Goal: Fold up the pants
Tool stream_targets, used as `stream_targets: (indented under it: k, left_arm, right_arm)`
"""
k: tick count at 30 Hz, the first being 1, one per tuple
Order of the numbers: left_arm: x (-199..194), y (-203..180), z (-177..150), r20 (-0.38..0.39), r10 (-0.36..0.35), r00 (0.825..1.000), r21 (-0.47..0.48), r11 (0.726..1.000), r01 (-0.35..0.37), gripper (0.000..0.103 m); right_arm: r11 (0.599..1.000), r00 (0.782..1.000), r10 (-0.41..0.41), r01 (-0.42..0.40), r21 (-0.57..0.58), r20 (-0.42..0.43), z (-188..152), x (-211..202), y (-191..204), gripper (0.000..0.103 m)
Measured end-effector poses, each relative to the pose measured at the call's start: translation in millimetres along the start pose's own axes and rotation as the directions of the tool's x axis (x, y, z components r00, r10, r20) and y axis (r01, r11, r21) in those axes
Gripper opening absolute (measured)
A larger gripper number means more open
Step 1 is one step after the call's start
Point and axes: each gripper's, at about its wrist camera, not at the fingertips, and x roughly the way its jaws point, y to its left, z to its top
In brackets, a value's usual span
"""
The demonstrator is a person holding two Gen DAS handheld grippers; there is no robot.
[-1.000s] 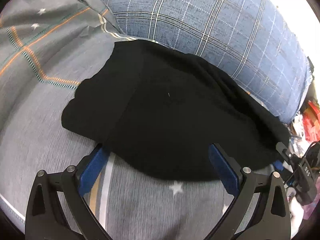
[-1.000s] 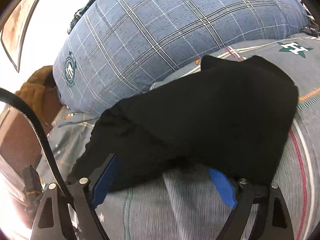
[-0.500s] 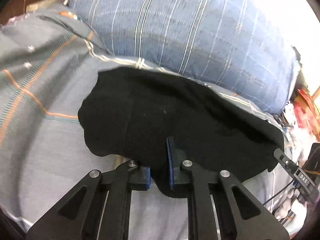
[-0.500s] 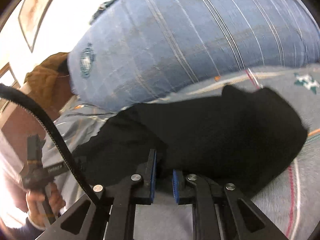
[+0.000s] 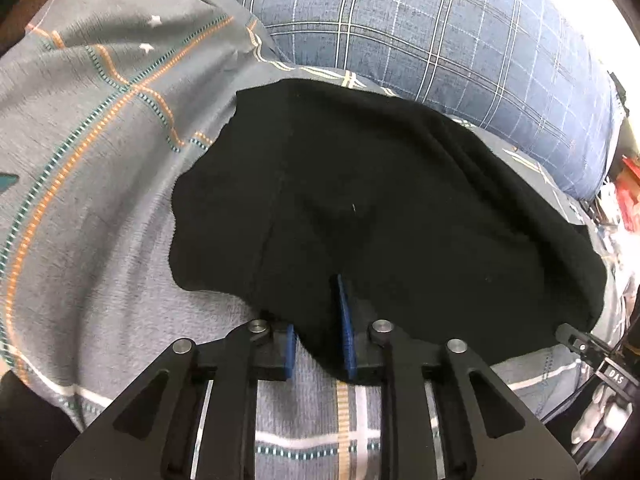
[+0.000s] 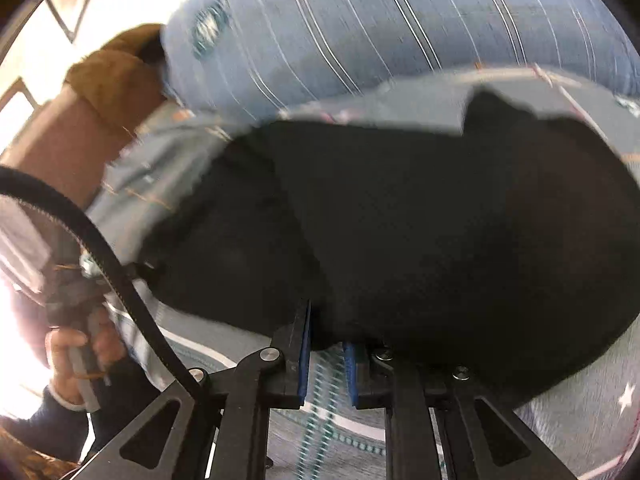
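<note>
The black pants (image 5: 380, 208) lie in a folded heap on the grey patterned bedsheet (image 5: 100, 200). My left gripper (image 5: 318, 340) is shut on the near edge of the pants, with cloth pinched between its blue pads. In the right wrist view the pants (image 6: 440, 232) fill the middle, blurred by motion. My right gripper (image 6: 326, 348) is shut on their near edge, with a fold of black cloth between its blue pads. The tip of the right gripper (image 5: 580, 344) shows at the right edge of the left wrist view.
A large blue plaid pillow (image 5: 440, 32) lies behind the pants, also in the right wrist view (image 6: 380, 20). A brown item (image 6: 112, 76) sits at the bed's far corner. The person's hand (image 6: 76, 356) on the left gripper handle and a black cable (image 6: 100, 256) show at left. Clutter (image 5: 628, 200) lies beyond the bed's right edge.
Both grippers were open at the pants' near edge a second ago; both have closed on the cloth. Both have since shifted, with the right wrist view still blurred by motion.
</note>
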Motion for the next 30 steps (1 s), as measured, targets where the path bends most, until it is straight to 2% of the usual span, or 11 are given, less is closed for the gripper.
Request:
stream_targets:
  k: [3, 8, 14, 18, 20, 21, 24, 25, 26, 29, 30]
  left_arm:
    - [-13.2, -0.6, 2.4, -0.002, -0.007, 1.0, -0.003, 1.0, 0.007, 0.023]
    - [-32.8, -12.6, 9.8, 0.032, 0.007, 0.999, 0.031, 0.999, -0.008, 0.026]
    - [-56.6, -20.6, 13.3, 0.066, 0.001, 0.998, 0.076, 0.997, -0.006, 0.048]
    - [-69.4, -19.1, 18.4, 0.095, -0.001, 0.996, 0.075, 0.997, -0.007, 0.048]
    - [-72.0, -25.3, 24.0, 0.097, -0.045, 0.994, 0.078, 0.996, 0.038, 0.055]
    - [-69.8, -30.7, 26.3, 0.096, -0.067, 0.993, 0.082, 0.995, 0.059, 0.064]
    - [-56.7, -49.9, 32.1, 0.06, -0.128, 0.99, 0.088, 0.989, 0.123, 0.065]
    - [-49.9, -58.6, 33.5, 0.041, -0.156, 0.987, 0.095, 0.984, 0.152, 0.065]
    - [-42.2, -69.2, 34.7, 0.021, -0.176, 0.984, 0.103, 0.98, 0.172, 0.065]
    - [-15.0, -102.5, 40.0, -0.039, -0.226, 0.973, 0.119, 0.966, 0.229, 0.065]
    - [-3.4, -116.7, 42.7, -0.06, -0.259, 0.964, 0.116, 0.957, 0.265, 0.065]
  right_arm:
    - [0.999, 0.999, 0.022, -0.021, -0.033, 0.024, 1.1, -14.9, -0.1, 0.021]
    - [0.994, 0.996, 0.063, -0.057, -0.093, 0.056, 6.8, -46.7, 5.0, 0.042]
    - [0.97, 0.993, -0.047, 0.072, -0.233, 0.112, 10.3, -58.8, 26.2, 0.044]
    - [0.959, 0.994, -0.009, 0.039, -0.281, 0.109, 13.7, -62.9, 38.1, 0.047]
    - [0.955, 0.992, -0.001, 0.039, -0.294, 0.127, 15.3, -65.2, 40.4, 0.048]
    - [0.954, 0.989, -0.008, 0.051, -0.295, 0.146, 16.3, -66.3, 39.5, 0.049]
    - [0.947, 0.978, -0.095, 0.147, -0.285, 0.188, 19.9, -63.0, 32.3, 0.052]
    - [0.941, 0.974, -0.12, 0.173, -0.29, 0.193, 20.2, -60.5, 31.6, 0.058]
    - [0.925, 0.967, -0.165, 0.22, -0.31, 0.193, 20.4, -55.0, 30.9, 0.065]
    - [0.85, 0.933, -0.294, 0.354, -0.389, 0.208, 20.2, -38.5, 33.9, 0.067]
    - [0.83, 0.92, -0.321, 0.387, -0.401, 0.225, 20.5, -34.9, 32.7, 0.067]
